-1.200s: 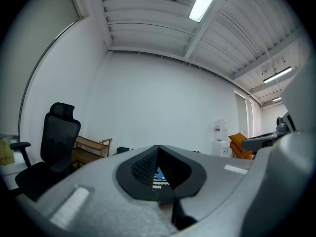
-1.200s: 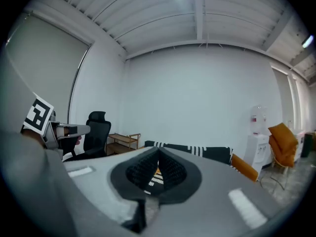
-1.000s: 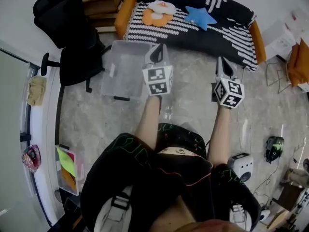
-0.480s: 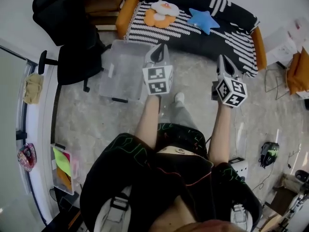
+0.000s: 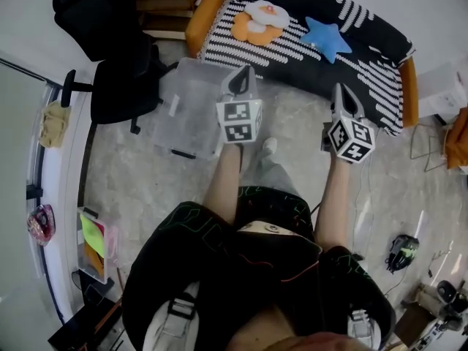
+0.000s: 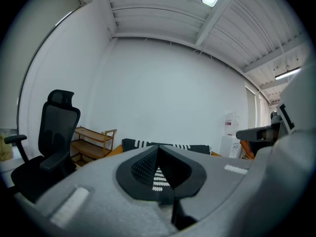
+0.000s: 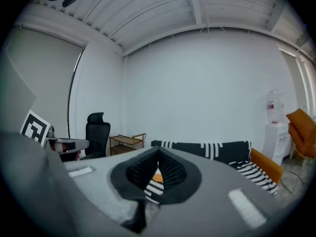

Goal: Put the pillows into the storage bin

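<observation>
Two pillows lie on the black-and-white striped sofa (image 5: 307, 50): an orange-and-white one (image 5: 259, 20) and a blue star (image 5: 327, 37). The clear storage bin (image 5: 191, 104) stands on the floor in front of the sofa's left end. My left gripper (image 5: 240, 79) hovers shut and empty over the bin's right edge. My right gripper (image 5: 344, 95) is shut and empty too, short of the sofa's front edge. In the left gripper view the shut gripper (image 6: 158, 149) points at the sofa (image 6: 165, 145). The right gripper (image 7: 158, 152) likewise aims at the sofa (image 7: 212, 149).
A black office chair (image 5: 110, 57) stands left of the bin, with a wooden shelf (image 5: 164, 6) behind it. A windowsill with small items runs along the left (image 5: 51, 196). A dark helmet-like object (image 5: 402, 251) lies on the floor at right. A water dispenser (image 7: 275, 127) stands right of the sofa.
The person has stepped toward the sofa: sofa, pillows and bin have shifted right and slightly down in the head view, and a foot now shows below the grippers. Both grippers stay shut.
</observation>
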A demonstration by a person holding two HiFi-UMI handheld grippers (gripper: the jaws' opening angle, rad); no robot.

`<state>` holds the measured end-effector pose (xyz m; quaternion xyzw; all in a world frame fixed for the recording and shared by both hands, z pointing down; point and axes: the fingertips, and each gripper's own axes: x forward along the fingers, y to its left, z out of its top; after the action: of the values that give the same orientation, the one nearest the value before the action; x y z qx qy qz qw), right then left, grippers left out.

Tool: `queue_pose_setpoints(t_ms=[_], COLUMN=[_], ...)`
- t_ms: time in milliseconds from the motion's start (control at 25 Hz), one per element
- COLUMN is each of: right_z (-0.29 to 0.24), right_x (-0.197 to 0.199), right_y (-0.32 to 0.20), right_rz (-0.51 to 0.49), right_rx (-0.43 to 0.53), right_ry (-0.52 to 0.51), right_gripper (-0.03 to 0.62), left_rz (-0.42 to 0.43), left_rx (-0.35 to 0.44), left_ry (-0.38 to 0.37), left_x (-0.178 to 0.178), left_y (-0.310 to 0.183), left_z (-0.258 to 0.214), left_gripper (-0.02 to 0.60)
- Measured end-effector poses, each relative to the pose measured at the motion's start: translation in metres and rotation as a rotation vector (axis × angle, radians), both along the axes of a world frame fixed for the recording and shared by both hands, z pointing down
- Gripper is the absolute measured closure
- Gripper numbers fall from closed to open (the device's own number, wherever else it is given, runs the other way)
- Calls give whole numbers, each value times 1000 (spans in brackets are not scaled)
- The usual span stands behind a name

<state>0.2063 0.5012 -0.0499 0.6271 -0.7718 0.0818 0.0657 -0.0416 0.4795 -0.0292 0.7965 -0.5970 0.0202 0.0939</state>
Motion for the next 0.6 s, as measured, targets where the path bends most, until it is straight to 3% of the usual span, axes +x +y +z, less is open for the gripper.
queue_pose_setpoints(t_ms=[200, 400, 600], right_z=[21, 46, 67], right_x=[29, 52, 98], right_y=[-58, -116, -170], right_rz=[18, 17, 50], right_rx=[-53, -97, -129], right_ry=[-27, -1, -35], right_gripper=[591, 591, 591], left_rz=[31, 83, 98], left_rx=[-33, -66, -111], left_ry=[-4, -110, -141], left_x=[31, 68, 100], left_y=[-53, -111, -170], left_z=[12, 26, 45], left_gripper=[571, 571, 571])
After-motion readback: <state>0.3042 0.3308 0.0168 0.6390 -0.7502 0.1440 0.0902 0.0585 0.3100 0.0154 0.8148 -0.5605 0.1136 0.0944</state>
